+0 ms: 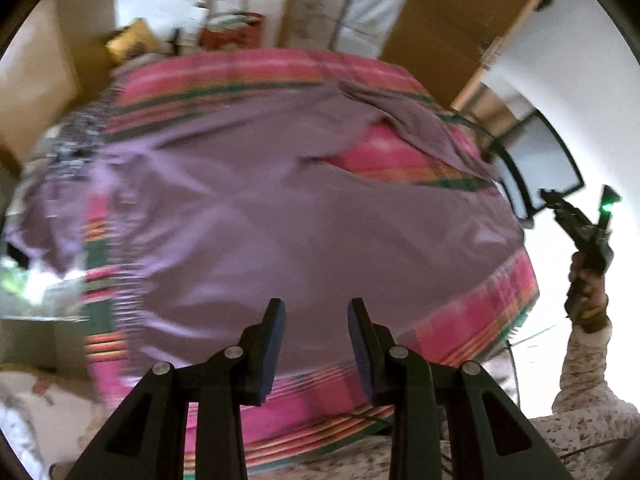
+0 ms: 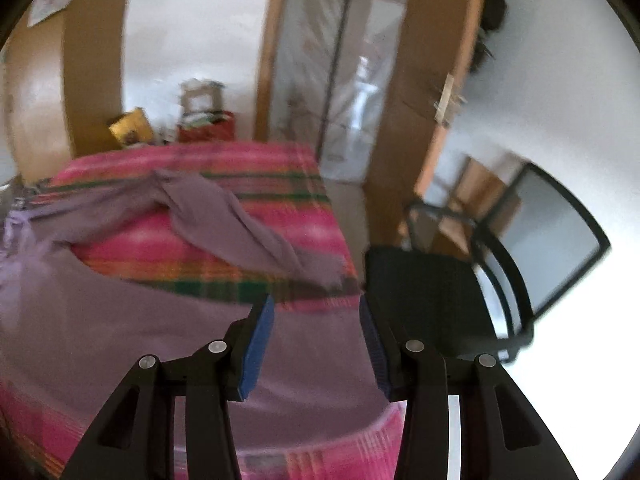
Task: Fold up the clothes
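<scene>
The purple shirt (image 1: 260, 208) lies spread flat on the bed (image 1: 500, 304) with its pink striped blanket. The left gripper (image 1: 316, 316) hangs over the shirt's near edge, partly apart and holding nothing. In the right wrist view the right gripper (image 2: 316, 316) is partly apart and empty too, over the shirt's right side. One sleeve (image 2: 256, 228) runs long from about 10 o'clock down to 12 o'clock of the right gripper, ending near the bed's edge. The right gripper looks nearer to that sleeve, so I think it should fold it in.
</scene>
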### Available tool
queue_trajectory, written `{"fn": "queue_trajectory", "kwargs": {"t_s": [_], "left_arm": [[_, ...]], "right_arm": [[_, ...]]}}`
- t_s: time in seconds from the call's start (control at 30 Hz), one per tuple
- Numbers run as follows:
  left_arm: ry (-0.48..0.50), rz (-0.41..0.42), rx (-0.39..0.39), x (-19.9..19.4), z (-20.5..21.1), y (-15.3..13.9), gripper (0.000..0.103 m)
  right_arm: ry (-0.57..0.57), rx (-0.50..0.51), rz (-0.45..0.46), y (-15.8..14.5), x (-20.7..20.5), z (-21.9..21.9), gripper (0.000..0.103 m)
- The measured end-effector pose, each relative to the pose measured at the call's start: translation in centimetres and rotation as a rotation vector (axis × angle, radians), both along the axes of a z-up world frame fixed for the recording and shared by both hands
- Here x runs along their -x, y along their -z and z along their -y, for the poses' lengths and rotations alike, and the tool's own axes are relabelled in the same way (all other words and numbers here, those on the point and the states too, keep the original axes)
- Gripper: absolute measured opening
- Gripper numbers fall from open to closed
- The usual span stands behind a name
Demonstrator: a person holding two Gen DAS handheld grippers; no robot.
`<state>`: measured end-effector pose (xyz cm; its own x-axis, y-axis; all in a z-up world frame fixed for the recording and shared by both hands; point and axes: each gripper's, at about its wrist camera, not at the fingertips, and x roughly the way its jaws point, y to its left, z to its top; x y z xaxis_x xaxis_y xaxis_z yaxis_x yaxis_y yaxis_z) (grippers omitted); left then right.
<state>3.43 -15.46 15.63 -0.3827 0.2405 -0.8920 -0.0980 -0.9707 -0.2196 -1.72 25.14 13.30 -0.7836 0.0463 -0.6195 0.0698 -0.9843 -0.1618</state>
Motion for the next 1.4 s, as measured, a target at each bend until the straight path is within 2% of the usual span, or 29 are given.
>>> {"fn": "queue_trajectory", "kwargs": {"t_s": [0.1,0.27,0.4,0.47,0.53,0.57,0.63,0.73,0.83,0.93,1.07,1.2,1.4], "left_arm": [[-0.065,-0.016,0.019,0.5,2.3,-3.0,0.033],[-0.135,-0.114,0.177,3.1,5.0,-9.2,0.033],[-0.139,-0.203,0.190,6.4,5.7,-13.3,0.033],[-0.118,-0.242,0.209,8.7,5.3,-14.3,0.033],[-0.090,-0.259,0.227,10.7,4.7,-13.8,0.033],[-0.070,-0.261,0.231,11.9,4.3,-13.0,0.033],[-0.035,-0.196,0.226,14.4,3.9,-9.7,0.033],[-0.008,-0.068,0.230,17.6,3.7,-3.6,0.033],[0.011,0.035,0.276,20.1,4.0,2.3,0.033],[0.033,0.060,0.324,21.7,4.1,5.9,0.033],[0.108,0.055,0.352,22.8,3.5,8.0,0.033],[0.133,0.074,0.390,24.2,3.3,9.8,0.033],[0.144,0.099,0.472,25.9,3.4,11.9,0.033]], "right_arm": [[-0.051,-0.032,-0.040,-3.3,1.0,1.8,0.046],[-0.171,-0.020,-0.112,-10.0,3.5,5.3,0.046],[-0.276,0.007,-0.173,-15.0,5.9,9.0,0.047],[-0.319,0.025,-0.181,-16.6,7.5,10.9,0.047],[-0.363,0.021,-0.192,-17.3,9.3,13.2,0.050],[-0.377,0.006,-0.197,-17.1,10.2,14.3,0.052],[-0.420,-0.013,-0.188,-15.6,11.6,16.1,0.052],[-0.511,-0.045,-0.114,-11.0,14.2,18.9,0.052],[-0.579,-0.119,-0.015,-5.5,16.9,21.4,0.052],[-0.628,-0.185,0.056,-1.0,19.2,23.6,0.052],[-0.643,-0.179,0.124,2.4,23.2,24.8,0.052],[-0.620,-0.200,0.193,5.0,27.4,25.2,0.052],[-0.649,-0.246,0.259,8.3,29.8,26.1,0.052]]}}
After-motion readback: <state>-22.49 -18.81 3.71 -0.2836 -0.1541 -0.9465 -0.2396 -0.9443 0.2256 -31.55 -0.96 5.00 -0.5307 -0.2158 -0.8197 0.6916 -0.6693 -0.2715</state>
